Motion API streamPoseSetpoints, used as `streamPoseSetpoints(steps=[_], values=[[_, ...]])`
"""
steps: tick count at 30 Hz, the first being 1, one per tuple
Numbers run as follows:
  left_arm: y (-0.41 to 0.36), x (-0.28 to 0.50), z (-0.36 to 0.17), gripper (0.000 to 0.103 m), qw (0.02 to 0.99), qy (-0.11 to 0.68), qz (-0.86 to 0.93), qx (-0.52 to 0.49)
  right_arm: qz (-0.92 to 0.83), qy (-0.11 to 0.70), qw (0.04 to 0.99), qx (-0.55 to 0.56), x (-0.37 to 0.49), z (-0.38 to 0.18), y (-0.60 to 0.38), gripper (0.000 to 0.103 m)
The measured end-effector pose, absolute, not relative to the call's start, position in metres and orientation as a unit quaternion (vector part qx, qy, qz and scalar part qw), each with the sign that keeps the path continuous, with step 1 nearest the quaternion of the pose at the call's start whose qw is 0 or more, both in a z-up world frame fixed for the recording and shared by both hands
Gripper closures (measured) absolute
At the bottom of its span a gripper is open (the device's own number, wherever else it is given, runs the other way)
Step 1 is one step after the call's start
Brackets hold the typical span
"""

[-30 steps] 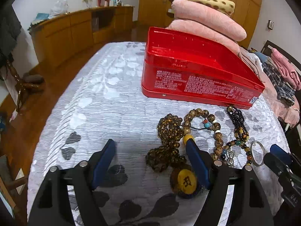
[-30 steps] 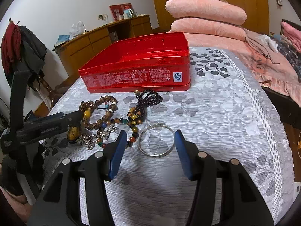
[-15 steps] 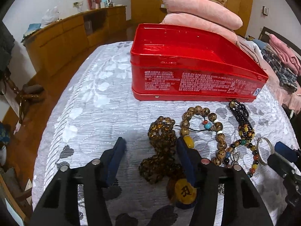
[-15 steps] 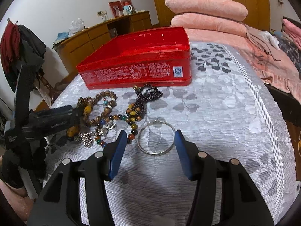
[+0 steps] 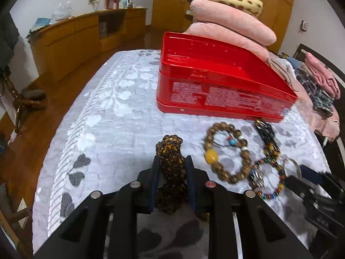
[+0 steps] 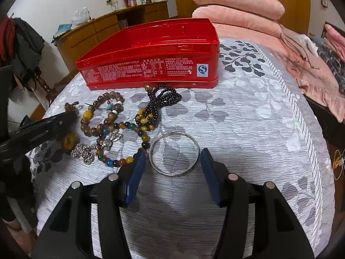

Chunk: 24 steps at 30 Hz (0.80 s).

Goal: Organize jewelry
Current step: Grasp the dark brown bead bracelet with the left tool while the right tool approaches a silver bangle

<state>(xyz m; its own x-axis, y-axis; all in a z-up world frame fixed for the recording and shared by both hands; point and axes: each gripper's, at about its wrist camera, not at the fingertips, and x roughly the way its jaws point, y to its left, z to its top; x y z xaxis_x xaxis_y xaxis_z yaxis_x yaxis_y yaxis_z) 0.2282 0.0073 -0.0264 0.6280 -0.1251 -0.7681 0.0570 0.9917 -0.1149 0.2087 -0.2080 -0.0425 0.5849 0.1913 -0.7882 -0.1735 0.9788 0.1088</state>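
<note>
Jewelry lies near the front edge of the bed, before one open red tin box. Left gripper fingers have just been closing and now pinch the dark-brown beaded strand, likely for boxing. Right gripper fingers stand open, straddling one silver bangle. Several other bead strings lie between.

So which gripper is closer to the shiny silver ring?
Right. The right gripper has its open fingers on either side of the silver bangle. The left gripper is off to the side, closing on the dark brown beads.
</note>
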Motion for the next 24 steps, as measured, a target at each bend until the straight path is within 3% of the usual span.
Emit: streamPoseSetpoints(steps=[5, 9, 15, 24], values=[[0.003, 0.231, -0.029, 0.078, 0.899, 0.434, -0.05, -0.031, 0.095, 0.447, 0.89, -0.01, 0.21, -0.043, -0.203, 0.049], [-0.003, 0.234, -0.029, 0.074, 0.898, 0.436, -0.051, -0.022, 0.089, 0.445, 0.891, -0.019, 0.209, -0.042, -0.201, 0.055], [0.002, 0.232, -0.029, 0.079, 0.899, 0.433, -0.057, -0.036, 0.087, 0.442, 0.893, -0.01, 0.208, -0.041, -0.205, 0.056], [0.001, 0.227, -0.03, 0.078, 0.898, 0.435, -0.06, -0.024, 0.071, 0.443, 0.893, -0.019, 0.206, -0.042, -0.211, 0.054]])
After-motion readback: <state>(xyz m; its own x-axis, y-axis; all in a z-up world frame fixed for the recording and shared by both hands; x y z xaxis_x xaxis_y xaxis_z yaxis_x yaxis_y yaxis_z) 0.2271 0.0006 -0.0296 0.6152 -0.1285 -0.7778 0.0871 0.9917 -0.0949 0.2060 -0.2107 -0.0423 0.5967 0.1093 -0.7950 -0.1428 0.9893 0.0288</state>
